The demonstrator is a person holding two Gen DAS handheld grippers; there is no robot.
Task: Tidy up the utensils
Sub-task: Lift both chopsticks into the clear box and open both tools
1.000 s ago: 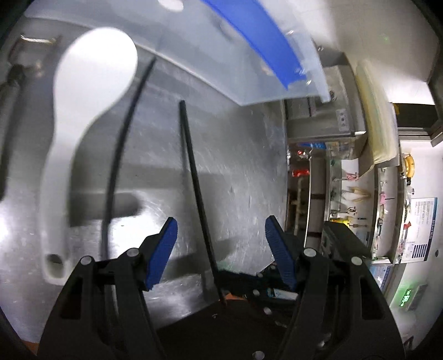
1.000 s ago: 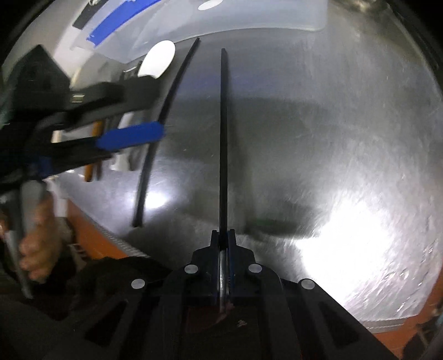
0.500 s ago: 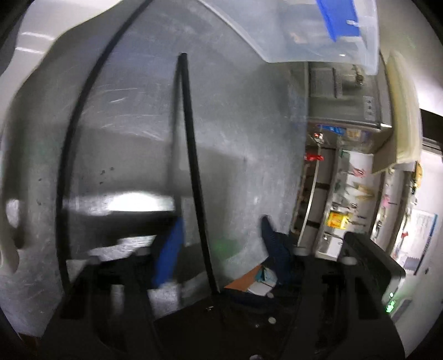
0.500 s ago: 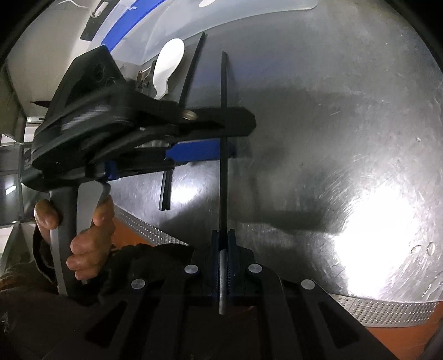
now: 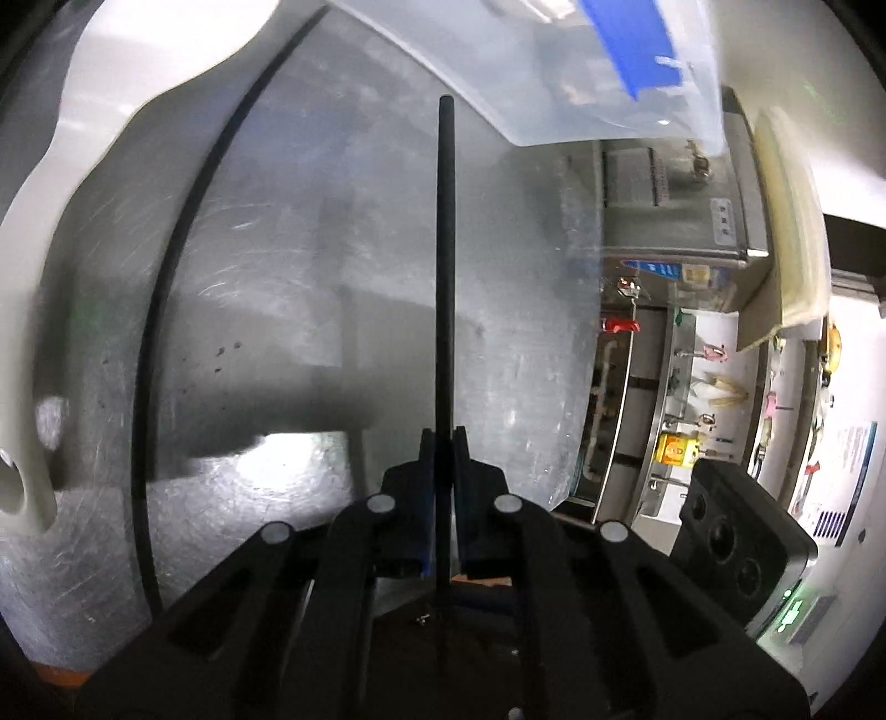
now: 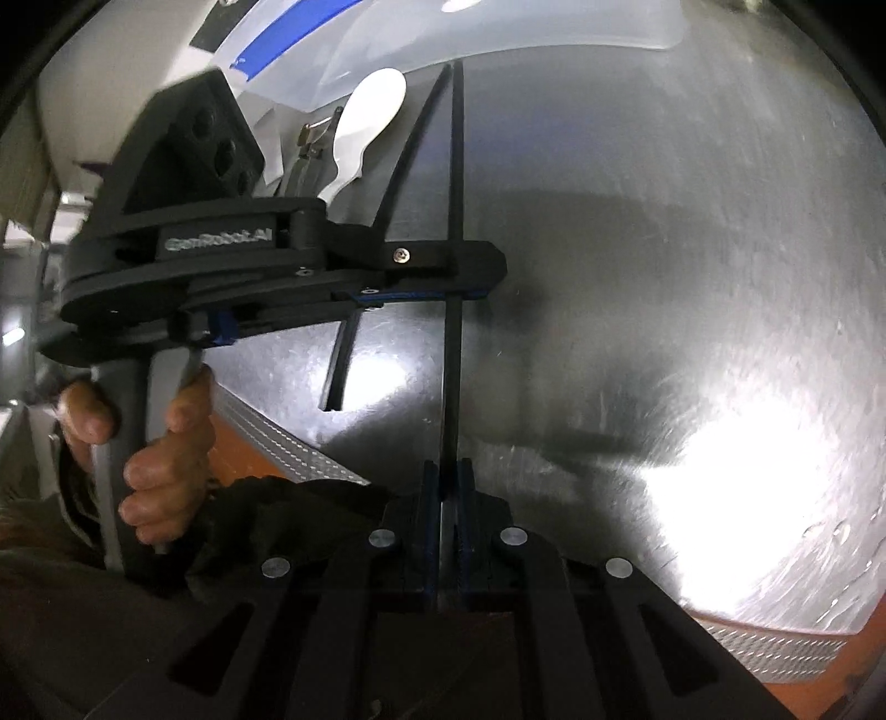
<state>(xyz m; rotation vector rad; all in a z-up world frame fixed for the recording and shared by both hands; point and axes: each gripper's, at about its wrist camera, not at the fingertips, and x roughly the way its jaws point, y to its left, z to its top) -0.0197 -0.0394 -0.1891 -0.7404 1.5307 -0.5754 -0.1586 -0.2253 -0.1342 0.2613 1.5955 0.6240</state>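
Observation:
A black chopstick [image 5: 444, 266] is gripped by both grippers above the steel table. My left gripper [image 5: 443, 443] is shut on it. My right gripper [image 6: 448, 476] is shut on its near end; the left gripper [image 6: 432, 271] crosses in from the left and clamps the same chopstick [image 6: 455, 166] at mid-length. A second black chopstick [image 5: 160, 310] lies on the table to the left and also shows in the right wrist view [image 6: 404, 160]. A white rice paddle [image 5: 61, 183] lies further left and shows in the right wrist view too [image 6: 368, 119].
A clear plastic bin with a blue stripe [image 5: 581, 61] stands at the far side of the table, also seen in the right wrist view [image 6: 443, 33]. Metal tongs [image 6: 310, 149] lie by the paddle. The table's orange front edge [image 6: 288, 437] is near. Shelves stand beyond the table's right edge [image 5: 692, 387].
My left gripper moved right over the held chopstick and closed on it. My right gripper kept its hold on the chopstick's near end.

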